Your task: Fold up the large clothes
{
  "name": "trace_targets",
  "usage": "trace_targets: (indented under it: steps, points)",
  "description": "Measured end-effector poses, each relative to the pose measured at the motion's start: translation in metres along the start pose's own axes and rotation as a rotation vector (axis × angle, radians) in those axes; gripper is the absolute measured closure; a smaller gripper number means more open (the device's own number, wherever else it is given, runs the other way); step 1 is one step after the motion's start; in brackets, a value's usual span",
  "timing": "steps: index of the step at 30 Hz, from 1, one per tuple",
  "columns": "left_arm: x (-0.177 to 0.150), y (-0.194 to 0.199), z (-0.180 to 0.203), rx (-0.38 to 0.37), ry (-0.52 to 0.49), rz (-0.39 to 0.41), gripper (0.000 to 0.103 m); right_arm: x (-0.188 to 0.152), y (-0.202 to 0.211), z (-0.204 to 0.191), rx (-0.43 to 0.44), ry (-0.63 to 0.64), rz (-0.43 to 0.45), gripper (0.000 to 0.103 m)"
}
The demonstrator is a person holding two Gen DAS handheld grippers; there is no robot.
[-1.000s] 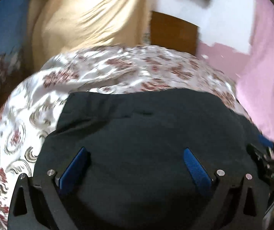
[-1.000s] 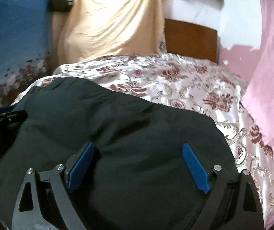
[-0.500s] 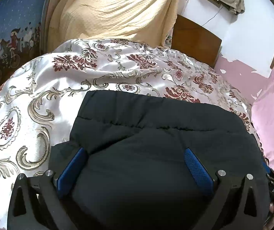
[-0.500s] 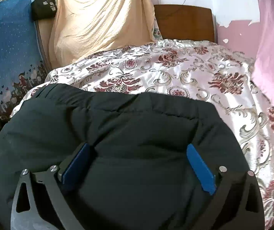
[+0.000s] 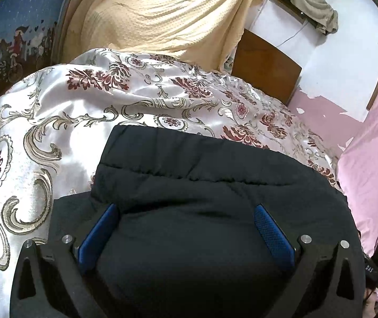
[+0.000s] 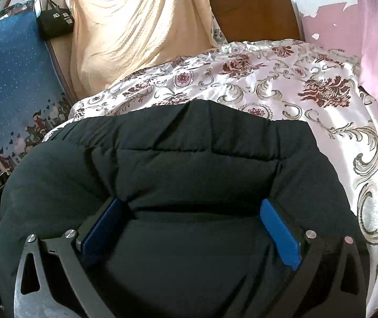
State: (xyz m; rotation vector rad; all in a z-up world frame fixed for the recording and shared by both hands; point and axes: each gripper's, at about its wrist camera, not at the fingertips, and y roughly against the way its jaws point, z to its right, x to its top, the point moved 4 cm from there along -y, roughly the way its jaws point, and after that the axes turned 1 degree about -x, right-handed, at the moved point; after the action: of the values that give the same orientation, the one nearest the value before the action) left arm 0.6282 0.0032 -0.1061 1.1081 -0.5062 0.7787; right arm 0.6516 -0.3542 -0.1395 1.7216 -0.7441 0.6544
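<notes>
A black padded jacket [image 5: 202, 180] lies folded on the bed and fills the lower half of both views; it also shows in the right wrist view [image 6: 183, 159]. My left gripper [image 5: 186, 228] is open, its blue pads wide apart over the jacket's near left part. My right gripper [image 6: 191, 222] is open too, its blue pads spread over the near right part. Neither pinches cloth that I can see. The jacket's far folded edge runs straight across the bedspread.
The bed has a shiny white bedspread [image 5: 56, 122] with red flowers and grey scrolls. A beige cloth [image 5: 162, 13] hangs behind it beside a brown headboard [image 5: 265, 66]. A pink curtain [image 5: 374, 145] is at right, a blue patterned panel [image 6: 11, 84] at left.
Both grippers have drawn back and tilted up, so more bedspread shows beyond the jacket. The jacket's far edge now lies flatter and straighter. Both stay open.
</notes>
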Motion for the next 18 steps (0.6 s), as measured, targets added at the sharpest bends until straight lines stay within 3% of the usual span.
trace_targets:
  steps: [18]
  points:
    - [-0.0001, -0.0019, -0.0011, 0.001, 0.000, 0.001, 0.000, -0.0013, -0.0060, -0.0002, -0.010, -0.002, -0.022, 0.001]
